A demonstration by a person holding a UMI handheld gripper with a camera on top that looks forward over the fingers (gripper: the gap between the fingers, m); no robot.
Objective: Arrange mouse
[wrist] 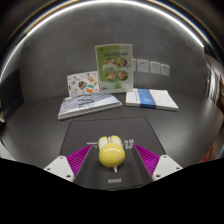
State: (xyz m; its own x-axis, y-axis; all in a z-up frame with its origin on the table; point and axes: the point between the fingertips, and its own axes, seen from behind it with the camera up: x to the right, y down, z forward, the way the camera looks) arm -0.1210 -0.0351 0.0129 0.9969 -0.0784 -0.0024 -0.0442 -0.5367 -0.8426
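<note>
So in the gripper view the yellow mouse [111, 152] is sitting right between the two fingers of the gripper [111, 163], down at the near end of a dark mouse mat [90, 131] that runs away from the fingers toward the far side. The magenta pads [75, 158] are spread apart, one on each side of the mouse, and there looks to be a bit of a gap on both sides, so it's resting on the mat rather than being squeezed. Can't tell for sure whether either pad is actually touching it.

Past the mat, far left, there's an open booklet [88, 105] lying flat, with a small card [82, 85] propped up behind it. A bigger upright leaflet [113, 68] with green and food pictures stands against the grey wall in the middle. To the far right lies a white and blue box [152, 98], and above it a row of wall sockets [150, 66].
</note>
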